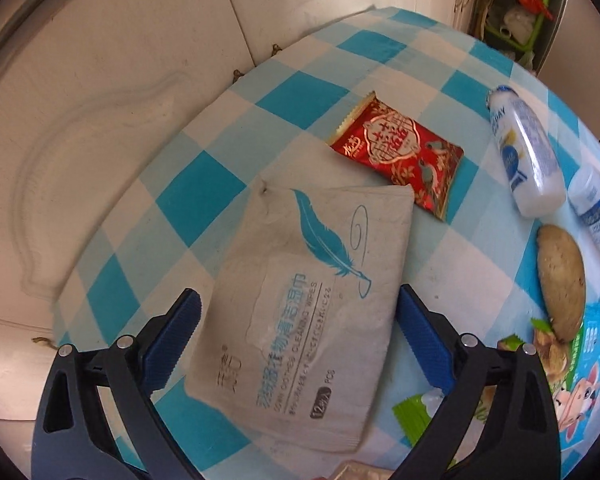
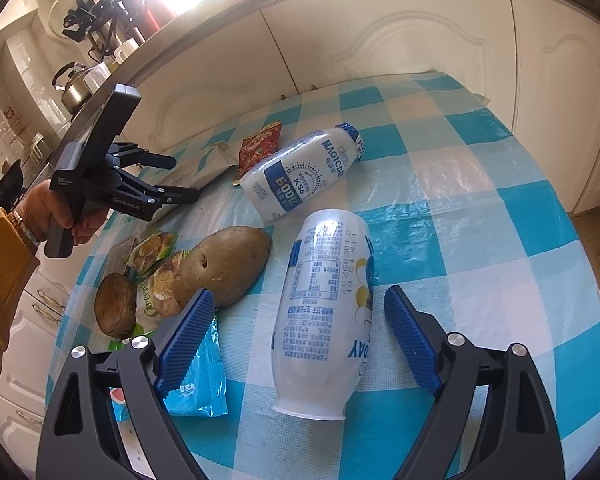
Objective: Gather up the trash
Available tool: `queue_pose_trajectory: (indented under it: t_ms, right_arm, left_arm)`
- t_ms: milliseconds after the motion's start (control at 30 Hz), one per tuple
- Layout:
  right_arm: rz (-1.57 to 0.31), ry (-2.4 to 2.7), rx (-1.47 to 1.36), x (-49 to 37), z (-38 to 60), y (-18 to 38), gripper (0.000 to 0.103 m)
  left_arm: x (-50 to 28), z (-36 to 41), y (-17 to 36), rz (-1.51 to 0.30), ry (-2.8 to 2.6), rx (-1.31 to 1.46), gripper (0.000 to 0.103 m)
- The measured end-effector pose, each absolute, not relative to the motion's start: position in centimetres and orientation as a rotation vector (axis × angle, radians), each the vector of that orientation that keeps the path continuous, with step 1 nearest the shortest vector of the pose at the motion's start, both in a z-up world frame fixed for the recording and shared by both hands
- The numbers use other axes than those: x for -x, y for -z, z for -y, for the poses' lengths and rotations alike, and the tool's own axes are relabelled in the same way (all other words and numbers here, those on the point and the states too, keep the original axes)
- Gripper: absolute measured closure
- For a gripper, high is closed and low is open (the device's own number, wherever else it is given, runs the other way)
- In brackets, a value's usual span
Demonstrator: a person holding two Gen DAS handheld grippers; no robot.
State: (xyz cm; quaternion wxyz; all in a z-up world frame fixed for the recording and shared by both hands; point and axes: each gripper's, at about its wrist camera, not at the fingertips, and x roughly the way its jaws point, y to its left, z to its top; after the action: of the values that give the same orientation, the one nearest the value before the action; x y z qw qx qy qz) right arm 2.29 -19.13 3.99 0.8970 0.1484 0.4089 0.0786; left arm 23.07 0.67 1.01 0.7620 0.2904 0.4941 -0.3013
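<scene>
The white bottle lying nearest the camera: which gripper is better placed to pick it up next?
Right. The right gripper is open with the white bottle lying between its fingers; the left gripper is open over the wipes pack.

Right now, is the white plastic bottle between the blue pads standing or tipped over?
Tipped over: the white plastic bottle lies on its side on the checked tablecloth.

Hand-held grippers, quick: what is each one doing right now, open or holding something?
Left hand-held gripper: open, over the wipes pack.
Right hand-held gripper: open, around the bottle.
</scene>
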Motion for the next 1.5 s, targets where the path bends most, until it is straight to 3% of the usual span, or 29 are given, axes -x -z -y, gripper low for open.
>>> queue_pose_trajectory:
  t_ms: [167,267,333,433,500,700,800,867,1033,1133,1200,1233,1267,1400,1500]
  right_arm:
    - [-0.848,-0.145,-0.297,-2.3,19.1,-4.0,0.019]
    - [-0.854,-0.117,-0.274,-2.5,19.0,-4.0,0.033]
    - [-0.858,-0.103,-0.257,-2.5,18.9,-4.0,0.038]
    - [-0.866,-0.070,-0.222,-2.5,18.7,-3.9,0.054]
    - [-0.870,-0.059,-0.205,-2.4,18.5,-3.9,0.058]
    - [-0.863,-0.068,-0.227,-2.1,18.8,-3.8,0.058]
    - [-0.845,-0.075,-0.229,-1.8,18.7,-4.0,0.059]
    - [-0.833,-0.076,-0.225,-1.7,18.7,-4.1,0.059]
    - [-0.810,-0.079,-0.218,-1.4,18.6,-4.4,0.059]
    - [-0.813,-0.081,-0.230,-1.5,18.7,-4.3,0.059]
    - [-0.811,-0.085,-0.239,-1.5,18.8,-4.4,0.059]
    - [-0.812,-0.089,-0.245,-1.5,18.9,-4.4,0.059]
    - [-0.813,-0.092,-0.251,-1.4,19.0,-4.3,0.059]
    - [-0.825,-0.098,-0.275,-1.5,19.2,-4.1,0.058]
    - [-0.836,-0.102,-0.295,-1.5,19.4,-3.9,0.058]
  left_arm:
    - [-22.5,-1.4,-0.8,-1.058,0.650,-0.538,0.012]
    - [-21.5,-1.7,-1.1,-1.022,0.646,-0.504,0.030]
    - [-21.0,-1.4,-1.2,-1.004,0.630,-0.506,0.037]
    - [-20.3,-1.0,-1.3,-0.988,0.590,-0.502,0.044]
    - [-19.9,-1.1,-1.5,-0.982,0.578,-0.476,0.050]
    - [-19.6,-1.4,-1.7,-0.968,0.536,-0.435,0.062]
    - [-19.5,-1.9,-2.3,-0.967,0.530,-0.402,0.071]
    - [-19.3,-2.0,-2.5,-0.967,0.506,-0.398,0.083]
    - [-18.4,-2.5,-2.8,-0.959,0.497,-0.383,0.089]
    - [-17.7,-2.4,-2.9,-0.983,0.563,-0.407,0.086]
    - [-17.0,-2.2,-3.0,-0.948,0.547,-0.490,0.065]
    - [-16.9,-2.1,-3.0,-0.937,0.536,-0.523,0.039]
    - [-16.8,-2.1,-3.1,-0.914,0.536,-0.554,0.027]
    - [-17.8,-2.0,-3.1,-0.898,0.546,-0.633,0.009]
    - [-20.0,-1.9,-2.0,-0.964,0.532,-0.655,0.009]
